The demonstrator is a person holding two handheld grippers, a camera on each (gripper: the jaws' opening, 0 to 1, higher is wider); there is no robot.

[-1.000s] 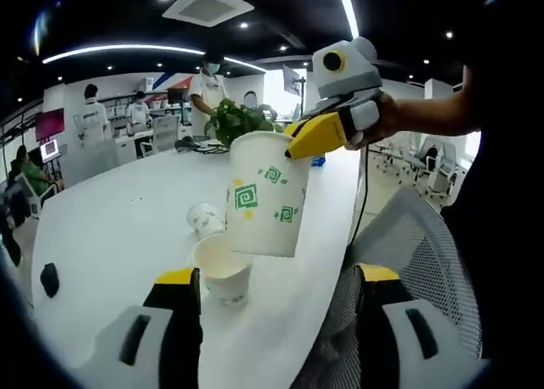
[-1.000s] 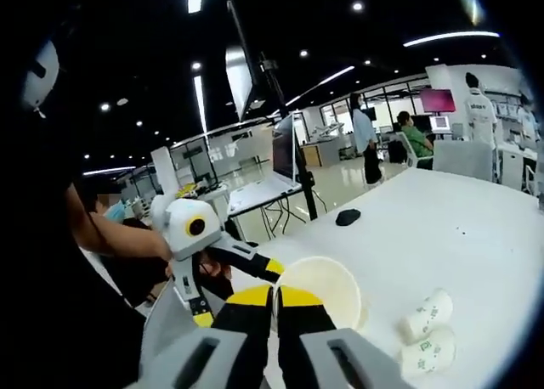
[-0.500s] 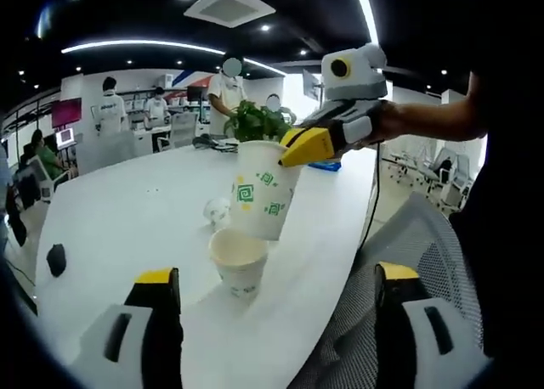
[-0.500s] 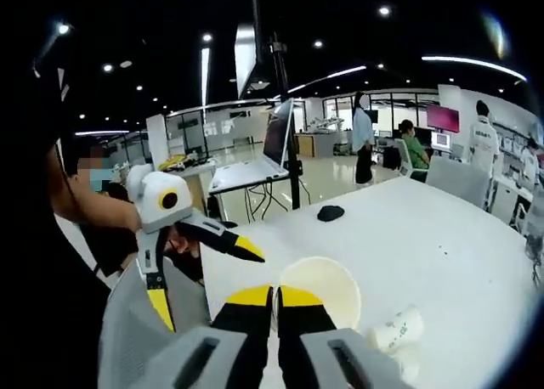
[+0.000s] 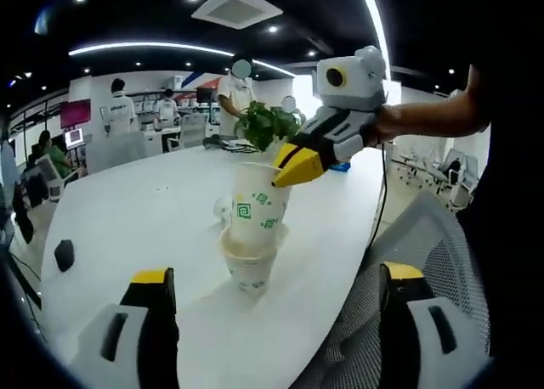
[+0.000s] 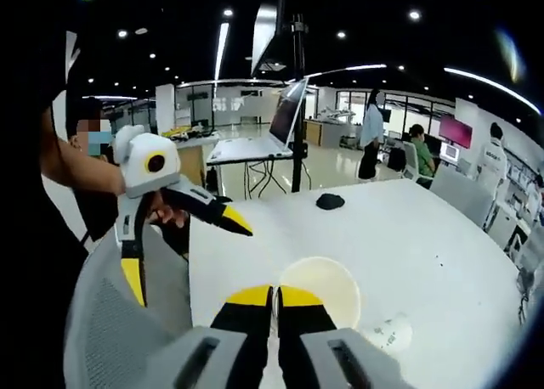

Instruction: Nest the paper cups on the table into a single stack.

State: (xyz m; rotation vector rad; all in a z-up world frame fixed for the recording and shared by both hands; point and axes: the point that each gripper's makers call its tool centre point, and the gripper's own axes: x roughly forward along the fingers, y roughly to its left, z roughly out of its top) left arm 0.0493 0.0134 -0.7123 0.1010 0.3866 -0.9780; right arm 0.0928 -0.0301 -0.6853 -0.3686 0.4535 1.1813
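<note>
The held cup (image 5: 256,214), white paper with green square motifs, is pinched at its rim by the yellow fingers of the right gripper (image 5: 295,164), which reaches in from the right of the left gripper view; in the right gripper view those fingers (image 6: 252,297) are pressed together over the near edge of the rim, the round mouth (image 6: 321,289) opening just beyond them. The cup stands mouth up, its long axis leaning slightly to the right, and its base sits down inside the lower cup (image 5: 249,265), which stands upright on the white table (image 5: 144,211). A third cup (image 5: 223,209) lies on its side just behind them, to the left. The left gripper (image 5: 272,287) is near, its fingers spread wide and holding nothing, well apart from the cups. A dark mouse (image 5: 64,255) lies far left on the table.
</note>
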